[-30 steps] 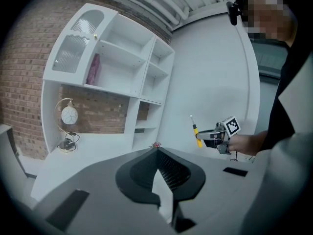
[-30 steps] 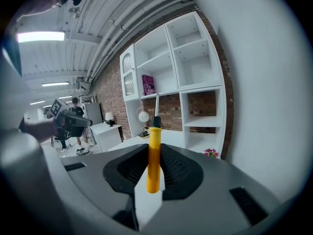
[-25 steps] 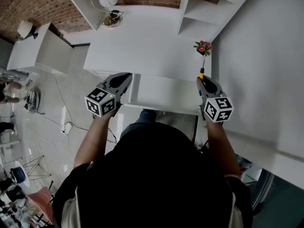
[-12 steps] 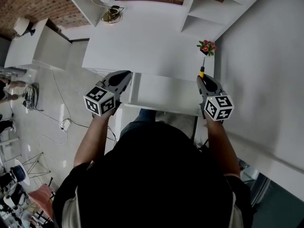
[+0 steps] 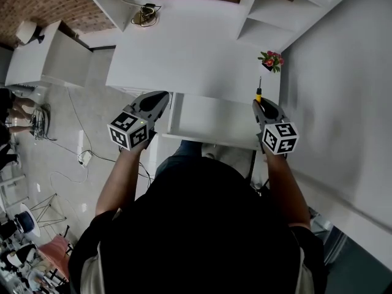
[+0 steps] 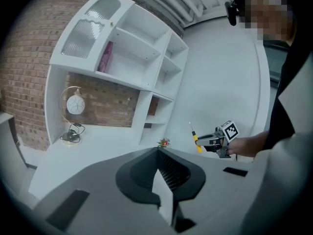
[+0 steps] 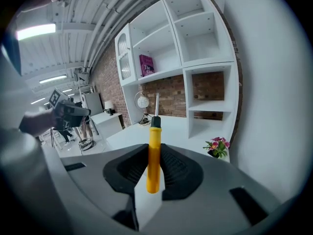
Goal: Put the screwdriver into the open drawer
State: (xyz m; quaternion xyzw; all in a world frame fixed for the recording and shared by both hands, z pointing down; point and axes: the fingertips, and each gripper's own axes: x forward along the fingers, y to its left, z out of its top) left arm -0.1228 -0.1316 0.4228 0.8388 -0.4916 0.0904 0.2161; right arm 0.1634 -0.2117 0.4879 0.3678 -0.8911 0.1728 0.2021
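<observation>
Plainly, the screwdriver [image 7: 153, 153] is not in the drawer [image 5: 211, 120] yet; the right tongs [image 7: 152, 177] are clamped on the lower part of its yellow handle, with the metal shaft sticking out ahead along the jaws; in the head view the tool sits at the drawer's right end, over the edge of the white bench [image 5: 184, 48], its tip aimed toward the small flower pot [image 5: 271, 60]. The left tongs [image 6: 159, 155] are closed with nothing between them and hover beside the drawer's left front corner, well apart from the tool.

Several things could go wrong from here, I judge. The grip takes only part of a smooth round handle, so a quick tilt downward might let the screwdriver swivel or slide out; letting go too soon would probably leave it on the bench top or drop it past the drawer's right side toward the floor, since it is at the very end of the opening rather than over its middle; the long shaft could catch the drawer's rim if lowered tip-first; and the wall [image 5: 331, 90] stands close on the right, with the flower pot ahead, so a wide swing might knock either.
</observation>
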